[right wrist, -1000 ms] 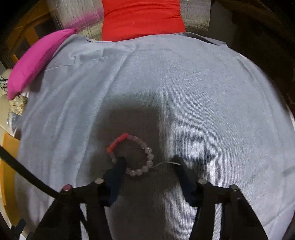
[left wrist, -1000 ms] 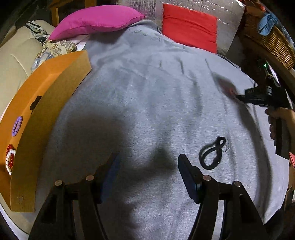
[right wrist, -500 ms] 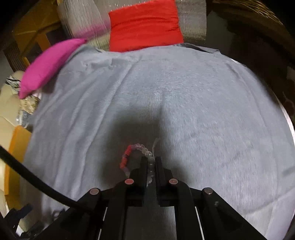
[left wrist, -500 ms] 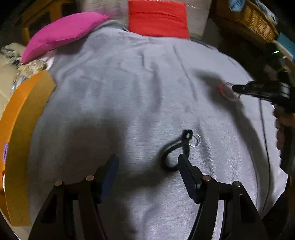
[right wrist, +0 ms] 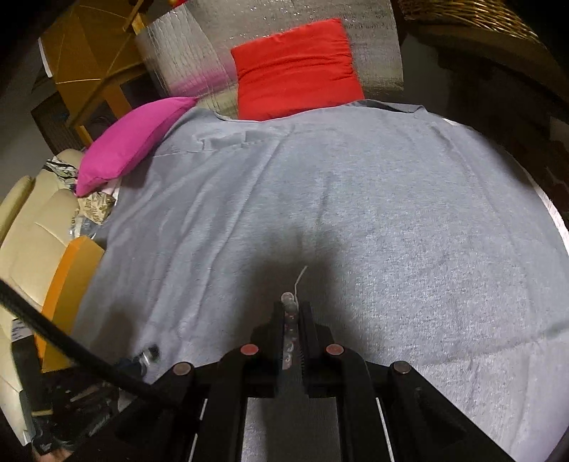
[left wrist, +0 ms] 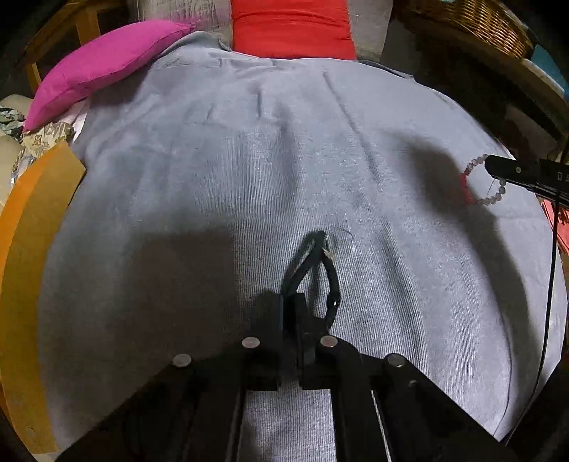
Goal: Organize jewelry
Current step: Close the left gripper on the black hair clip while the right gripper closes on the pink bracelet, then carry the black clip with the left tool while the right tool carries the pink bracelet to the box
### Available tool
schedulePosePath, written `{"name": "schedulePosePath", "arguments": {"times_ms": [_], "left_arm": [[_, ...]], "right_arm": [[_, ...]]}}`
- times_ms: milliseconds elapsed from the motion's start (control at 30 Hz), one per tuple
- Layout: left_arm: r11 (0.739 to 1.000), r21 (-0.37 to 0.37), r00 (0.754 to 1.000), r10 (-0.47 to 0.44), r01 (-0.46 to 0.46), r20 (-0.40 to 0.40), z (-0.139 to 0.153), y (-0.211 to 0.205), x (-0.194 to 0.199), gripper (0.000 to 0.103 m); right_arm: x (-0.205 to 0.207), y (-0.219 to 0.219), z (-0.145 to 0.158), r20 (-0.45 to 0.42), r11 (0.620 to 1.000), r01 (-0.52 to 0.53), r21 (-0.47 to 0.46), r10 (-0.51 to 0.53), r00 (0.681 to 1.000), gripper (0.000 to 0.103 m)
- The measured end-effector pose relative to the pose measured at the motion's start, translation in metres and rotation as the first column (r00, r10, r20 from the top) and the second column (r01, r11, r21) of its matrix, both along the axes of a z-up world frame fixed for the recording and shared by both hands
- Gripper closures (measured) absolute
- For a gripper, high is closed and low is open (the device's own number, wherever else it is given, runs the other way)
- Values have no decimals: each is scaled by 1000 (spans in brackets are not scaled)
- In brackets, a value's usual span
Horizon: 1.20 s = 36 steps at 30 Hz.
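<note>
Grey knitted fabric (left wrist: 249,184) covers a bed-like surface that fills both views, lit dimly and crossed by dark shadows. At the bottom of the left wrist view, the left hand-held gripper (left wrist: 292,305) points forward and slightly down, its two black fingers pressed together on one side of a black cord bracelet (left wrist: 329,280). That loop lifts a little from the fabric beyond the fingertips. At the right edge of the same view, the right hand-held gripper (left wrist: 492,167) reaches in sideways, held level above the fabric. A beaded bracelet (left wrist: 478,190) with pale beads and a red section hangs from its tip. In the right wrist view, that same gripper (right wrist: 293,312) is clamped on the pale beads (right wrist: 288,320), which show edge-on between its fingers, with a thin white thread (right wrist: 300,277) sticking out ahead. Farther out, an orange box (left wrist: 32,231) sits along the left edge of the fabric. A magenta pillow (right wrist: 135,142) and a red pillow (right wrist: 295,67) rest at the far end. A wicker basket (left wrist: 476,21) stands at the upper right.
</note>
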<state>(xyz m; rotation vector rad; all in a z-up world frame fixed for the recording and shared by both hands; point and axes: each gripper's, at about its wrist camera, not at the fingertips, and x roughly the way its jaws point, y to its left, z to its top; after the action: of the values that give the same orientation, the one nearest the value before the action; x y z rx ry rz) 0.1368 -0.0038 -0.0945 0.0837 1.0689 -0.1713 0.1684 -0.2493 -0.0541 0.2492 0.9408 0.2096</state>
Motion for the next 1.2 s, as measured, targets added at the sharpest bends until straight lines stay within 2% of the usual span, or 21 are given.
{"name": "schedulePosePath", "arguments": {"times_ms": [200,800,1200], "left_arm": [[1000,-28,999,6,-5,39,16,6,-15,99],[997,-49,989,68,-62,133,61,33,-63,99],[989,-70,979,136,-127,155,72,61,-72,99]], "right_arm": [[-10,6,4,10,1000,-7,10,7,1000,95],[-63,43,43,80,998,-68,14,67,995,95],[-72,70,50,83,994,-111,-10,112,990,95]]}}
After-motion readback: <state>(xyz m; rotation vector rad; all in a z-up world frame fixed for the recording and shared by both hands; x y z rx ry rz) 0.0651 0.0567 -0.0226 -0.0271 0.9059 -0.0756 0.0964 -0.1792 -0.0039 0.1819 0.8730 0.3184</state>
